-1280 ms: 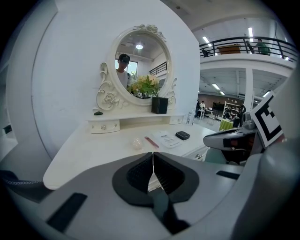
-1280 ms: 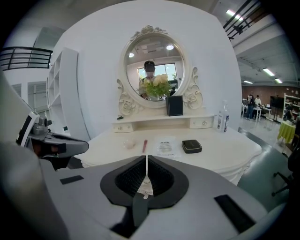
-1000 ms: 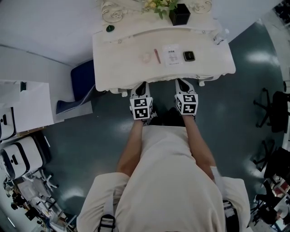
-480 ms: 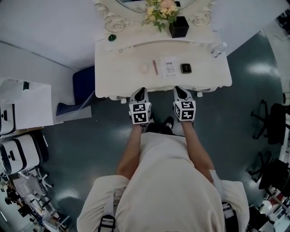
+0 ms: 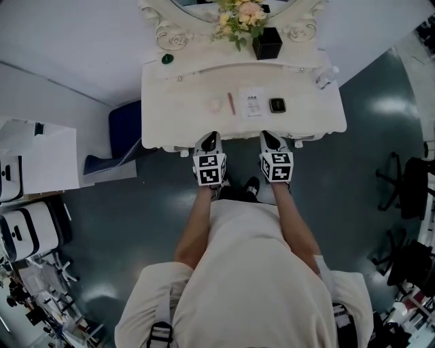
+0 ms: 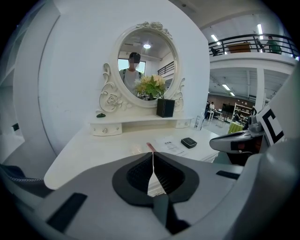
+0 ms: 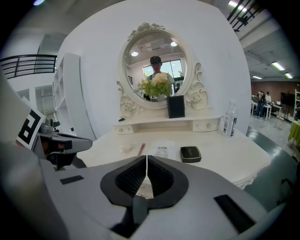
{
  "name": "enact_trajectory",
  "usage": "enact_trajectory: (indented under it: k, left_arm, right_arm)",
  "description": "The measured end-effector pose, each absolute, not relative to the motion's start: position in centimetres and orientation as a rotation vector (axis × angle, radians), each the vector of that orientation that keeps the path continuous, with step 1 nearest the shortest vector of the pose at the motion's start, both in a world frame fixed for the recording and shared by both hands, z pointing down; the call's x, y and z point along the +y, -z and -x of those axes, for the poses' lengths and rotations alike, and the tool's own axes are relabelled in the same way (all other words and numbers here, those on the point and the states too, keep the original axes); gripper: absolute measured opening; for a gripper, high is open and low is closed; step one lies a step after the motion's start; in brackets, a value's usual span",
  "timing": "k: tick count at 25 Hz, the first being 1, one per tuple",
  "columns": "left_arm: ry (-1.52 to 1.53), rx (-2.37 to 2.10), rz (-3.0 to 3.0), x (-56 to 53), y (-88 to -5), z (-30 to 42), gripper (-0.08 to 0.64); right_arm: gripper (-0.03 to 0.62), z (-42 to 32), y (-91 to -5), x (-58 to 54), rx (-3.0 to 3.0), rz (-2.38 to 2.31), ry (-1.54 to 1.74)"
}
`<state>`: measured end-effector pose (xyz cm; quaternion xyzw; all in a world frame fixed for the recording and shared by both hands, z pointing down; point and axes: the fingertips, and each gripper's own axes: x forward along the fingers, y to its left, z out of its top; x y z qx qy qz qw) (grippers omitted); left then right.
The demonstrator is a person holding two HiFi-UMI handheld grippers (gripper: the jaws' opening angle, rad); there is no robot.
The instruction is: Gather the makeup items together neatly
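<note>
My left tool (image 5: 211, 138) and right tool (image 5: 271, 136), clenched empty, by the worktop (image 5: 177, 115).
Both gripper views show the mirror (image 7: 155, 65) whole, upper centre; the head view crops it.

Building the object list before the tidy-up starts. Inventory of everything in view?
dressing table: 1, cream, ahead of the person
mirror: 1, oval, ornate cream frame, table's back
flowers: 1 bunch, yellow and peach, before the mirror
box: 1, black, shelf, right of the flowers
compact: 1, black, tabletop
printed sheet: 1, white, left of the compact
stick: 1, pink, left of the sheet
round item: 1, pale, left of the stick
bottle: 1, clear, table's right end
small object: 1, dark green, shelf's left end
seat: 1, blue, floor left of the table
left tongs: shut, empty
right tongs: shut, empty
</note>
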<state>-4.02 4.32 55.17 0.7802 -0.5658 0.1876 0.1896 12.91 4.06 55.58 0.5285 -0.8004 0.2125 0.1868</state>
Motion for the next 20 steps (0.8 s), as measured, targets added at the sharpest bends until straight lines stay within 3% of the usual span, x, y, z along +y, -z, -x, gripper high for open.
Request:
enact_trajectory:
  k: [20]
  left_arm:
    - [-0.503,-1.553,-2.204,5.3,-55.4,4.2,0.015]
  right_arm:
    - [0.043,-12.0,-55.4,5.1,-2.287,-1.485,-0.653]
